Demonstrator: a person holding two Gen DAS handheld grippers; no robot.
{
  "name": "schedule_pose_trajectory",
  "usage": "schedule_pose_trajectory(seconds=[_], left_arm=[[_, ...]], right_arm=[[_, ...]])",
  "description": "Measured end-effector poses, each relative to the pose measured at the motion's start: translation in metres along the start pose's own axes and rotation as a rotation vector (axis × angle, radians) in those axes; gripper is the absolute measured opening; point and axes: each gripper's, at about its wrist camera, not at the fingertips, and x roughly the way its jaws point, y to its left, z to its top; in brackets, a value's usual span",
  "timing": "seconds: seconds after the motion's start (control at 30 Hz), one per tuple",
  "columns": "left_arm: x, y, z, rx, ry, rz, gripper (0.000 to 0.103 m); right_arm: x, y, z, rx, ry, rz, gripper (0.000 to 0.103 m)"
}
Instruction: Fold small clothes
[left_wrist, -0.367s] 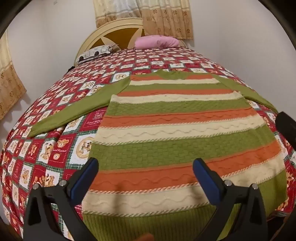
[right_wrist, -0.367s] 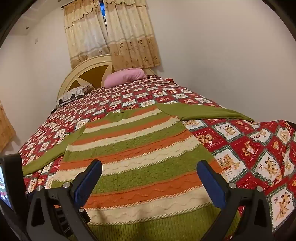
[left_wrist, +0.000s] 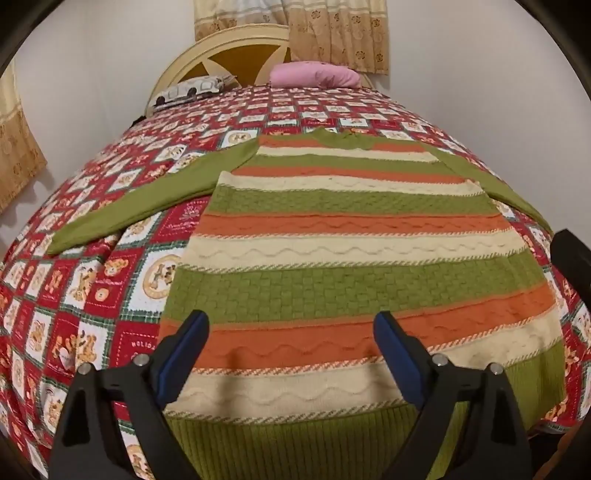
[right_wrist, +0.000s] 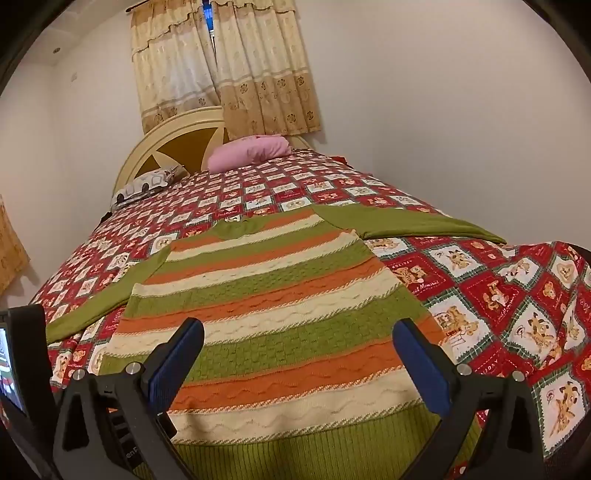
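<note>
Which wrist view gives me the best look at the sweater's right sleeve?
The right wrist view: the right sleeve lies flat and shows almost whole across the bedspread. The left wrist view catches only a narrow strip of it running off at the picture's edge.

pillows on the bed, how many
2, both at the headboard: a pink pillow by the curtain, and a patterned pillow to its left. Nothing else shows, though the sweater could hide something flat.

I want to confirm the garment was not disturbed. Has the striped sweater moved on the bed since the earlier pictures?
No. The striped sweater lies flat on the same squares of the quilt, its left sleeve spread over the same patches as before.
</note>
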Motion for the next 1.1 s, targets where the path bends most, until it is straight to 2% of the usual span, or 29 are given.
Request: schedule_pose_trajectory(seconds=[0.07, 0.27, 1.1], left_arm=[[-0.0042, -0.0049, -0.0043, 0.029, -0.019, 0.009, 0.093], [-0.0035, 0.0039, -0.0050, 0.019, -0.021, 0.013, 0.093], [-0.0059, -0.0028, -0.0062, 0.013, -0.022, 0.003, 0.093]], right_arm=[[0.0013, -0.0026, 0.0013, 0.004, 0.006, 0.001, 0.102], [0.0021, 0.0004, 0.0011, -0.003, 0.008, -0.005, 0.102], [0.0038, 0.0024, -0.0040, -0.007, 0.013, -0.013, 0.102]])
